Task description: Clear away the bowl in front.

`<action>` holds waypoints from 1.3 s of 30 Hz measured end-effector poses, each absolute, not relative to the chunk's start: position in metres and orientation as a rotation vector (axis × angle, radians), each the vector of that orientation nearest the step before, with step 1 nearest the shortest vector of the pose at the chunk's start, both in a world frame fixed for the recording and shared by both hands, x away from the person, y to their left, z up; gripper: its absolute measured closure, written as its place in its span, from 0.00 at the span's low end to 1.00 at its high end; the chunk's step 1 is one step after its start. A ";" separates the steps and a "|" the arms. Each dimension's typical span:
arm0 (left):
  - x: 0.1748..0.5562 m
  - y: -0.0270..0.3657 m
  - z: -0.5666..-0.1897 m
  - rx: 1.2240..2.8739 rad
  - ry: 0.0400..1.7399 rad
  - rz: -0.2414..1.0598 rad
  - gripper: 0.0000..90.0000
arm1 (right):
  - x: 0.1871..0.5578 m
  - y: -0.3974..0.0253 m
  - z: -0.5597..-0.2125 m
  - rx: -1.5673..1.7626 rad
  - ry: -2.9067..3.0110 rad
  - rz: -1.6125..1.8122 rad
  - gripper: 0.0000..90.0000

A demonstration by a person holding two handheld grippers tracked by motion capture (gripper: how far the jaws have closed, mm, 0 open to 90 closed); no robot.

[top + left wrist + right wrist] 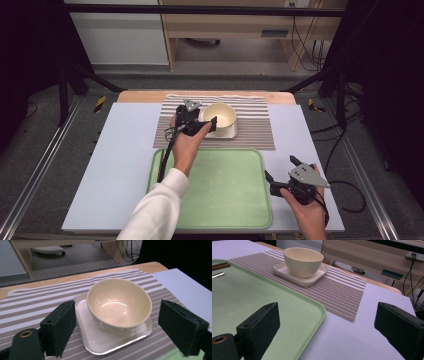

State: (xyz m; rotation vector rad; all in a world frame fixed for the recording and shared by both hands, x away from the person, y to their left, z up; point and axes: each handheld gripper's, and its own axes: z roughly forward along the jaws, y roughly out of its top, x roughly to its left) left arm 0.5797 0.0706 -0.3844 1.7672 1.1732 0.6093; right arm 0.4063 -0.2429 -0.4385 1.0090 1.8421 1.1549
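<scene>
Striped mat (250,131) bears bowl (119,304) on plate (95,340) — left hand-held gripper (117,325) spread around both.

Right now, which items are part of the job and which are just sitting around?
In play:
- cream bowl, between the open jaws of the left hand-held gripper
- white square plate under the bowl
- green tray, likely the destination

Idle:
- striped placemat
- right hand-held gripper, open by the tray's right edge
- utensils at the tray's far edge
</scene>
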 end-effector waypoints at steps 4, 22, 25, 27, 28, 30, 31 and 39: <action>0.591 0.066 -0.387 1.748 1.199 0.655 0.22 | 0.406 -0.243 -0.438 1.015 1.837 1.165 0.07; 0.610 0.055 -0.402 1.735 1.254 0.711 0.30 | 0.406 -0.245 -0.437 1.012 1.835 1.185 0.07; 0.610 0.054 -0.403 1.733 1.256 0.711 0.31 | 0.407 -0.245 -0.437 1.017 1.833 1.184 0.07; 0.610 0.053 -0.404 1.732 1.257 0.708 0.31 | 0.407 -0.245 -0.437 1.018 1.833 1.185 0.07; 0.610 0.053 -0.404 1.738 1.255 0.707 0.31 | 0.407 -0.245 -0.437 1.019 1.833 1.185 0.07; 0.610 0.052 -0.404 1.739 1.257 0.707 0.32 | 0.407 -0.245 -0.437 1.018 1.832 1.186 0.07; 0.610 0.052 -0.404 1.732 1.259 0.704 0.32 | 0.407 -0.245 -0.437 1.018 1.832 1.186 0.07; 0.611 0.050 -0.407 1.735 1.268 0.697 0.37 | 0.407 -0.245 -0.437 1.020 1.834 1.188 0.07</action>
